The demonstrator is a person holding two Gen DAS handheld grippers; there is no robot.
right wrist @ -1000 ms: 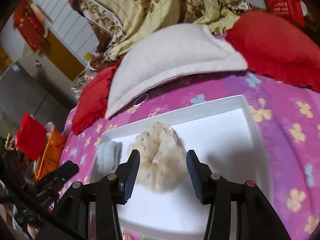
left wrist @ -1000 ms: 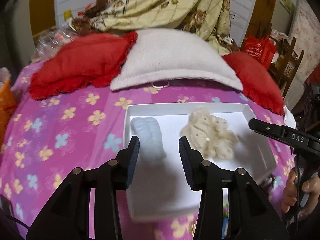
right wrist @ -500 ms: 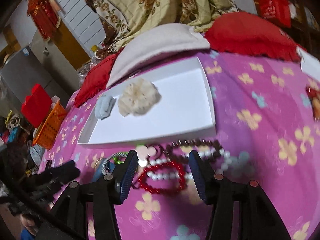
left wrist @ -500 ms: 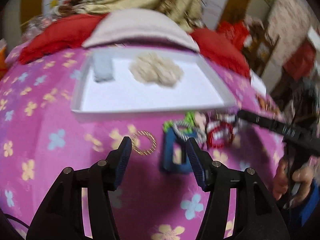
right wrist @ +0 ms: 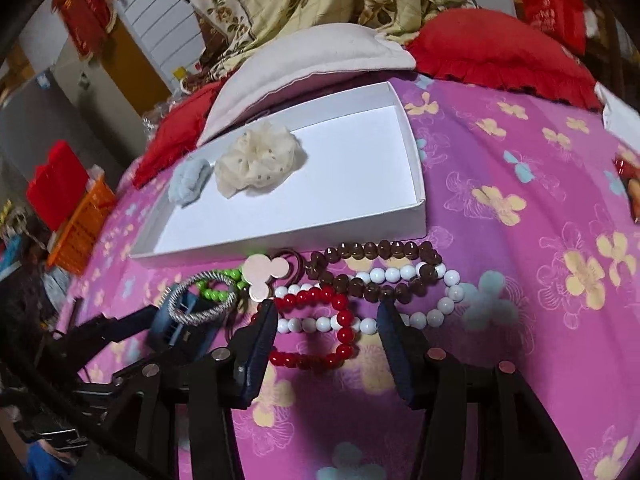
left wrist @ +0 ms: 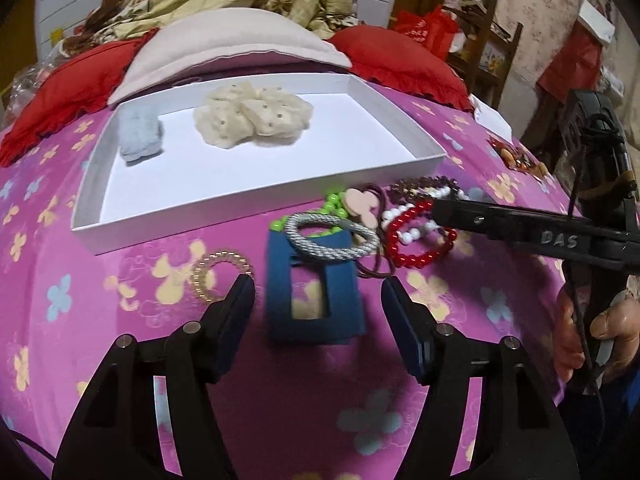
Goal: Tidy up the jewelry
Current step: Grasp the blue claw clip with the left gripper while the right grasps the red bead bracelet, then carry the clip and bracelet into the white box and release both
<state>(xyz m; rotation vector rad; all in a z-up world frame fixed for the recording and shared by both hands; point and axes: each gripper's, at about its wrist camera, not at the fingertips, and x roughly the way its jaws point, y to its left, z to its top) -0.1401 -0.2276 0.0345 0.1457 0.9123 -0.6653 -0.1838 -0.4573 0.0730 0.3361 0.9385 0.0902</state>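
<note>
A white tray (left wrist: 256, 196) (right wrist: 280, 236) on the pink flowered bedspread holds a cream scrunchie (left wrist: 252, 114) (right wrist: 256, 160) and a pale blue scrunchie (left wrist: 140, 136) (right wrist: 190, 180). In front of it lie a blue hair clip (left wrist: 316, 292), a silver hair tie (left wrist: 332, 236) (right wrist: 200, 298), a gold ring tie (left wrist: 220, 276), green beads (left wrist: 334, 204), a pink-charm tie (right wrist: 266, 274), and red (right wrist: 320, 328), white (right wrist: 400, 280) and brown (right wrist: 372, 268) bead bracelets. My left gripper (left wrist: 318, 300) is open around the blue clip's near end. My right gripper (right wrist: 326, 328) is open over the red bracelet.
Red cushions (left wrist: 72, 84) and a grey-white pillow (left wrist: 224, 44) lie behind the tray, under a floral quilt. More small jewelry (left wrist: 516, 156) sits at the bed's right edge. An orange basket (right wrist: 80, 228) stands left of the bed.
Both grippers have drawn back from over the tray to the jewelry pile in front of it. The left one now straddles the blue clip, the right one the red bracelet.
</note>
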